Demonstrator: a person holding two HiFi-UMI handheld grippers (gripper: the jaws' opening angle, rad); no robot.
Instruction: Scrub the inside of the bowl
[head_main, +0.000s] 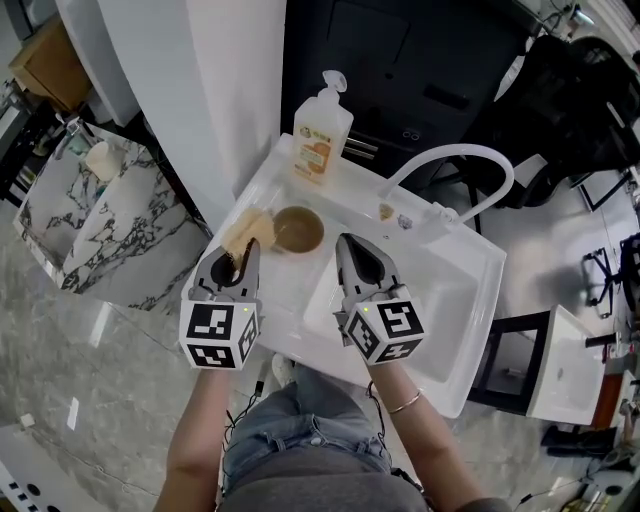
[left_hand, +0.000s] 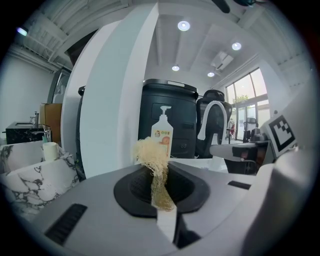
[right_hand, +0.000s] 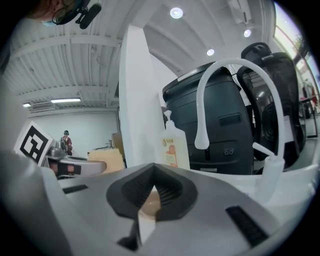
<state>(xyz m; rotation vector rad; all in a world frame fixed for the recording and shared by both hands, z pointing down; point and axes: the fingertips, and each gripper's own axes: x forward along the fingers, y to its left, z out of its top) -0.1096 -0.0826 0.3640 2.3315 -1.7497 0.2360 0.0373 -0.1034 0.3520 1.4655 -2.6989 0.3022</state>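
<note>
A brown bowl (head_main: 298, 229) sits upright on the white sink top (head_main: 272, 180), left of the basin. My left gripper (head_main: 240, 258) is shut on a tan loofah scrubber (head_main: 248, 229), which lies just left of the bowl. In the left gripper view the scrubber's fibres (left_hand: 152, 155) stick up from the closed left gripper (left_hand: 159, 167). My right gripper (head_main: 356, 258) hovers just right of the bowl, shut and holding nothing. In the right gripper view a sliver of the bowl (right_hand: 149, 201) shows beyond the right gripper (right_hand: 150, 192).
A soap pump bottle (head_main: 322, 130) stands at the back of the sink top. A white arched faucet (head_main: 455, 155) curves over the basin (head_main: 445, 290). A marble counter (head_main: 100, 215) is at the left, a white pillar (head_main: 215, 90) behind.
</note>
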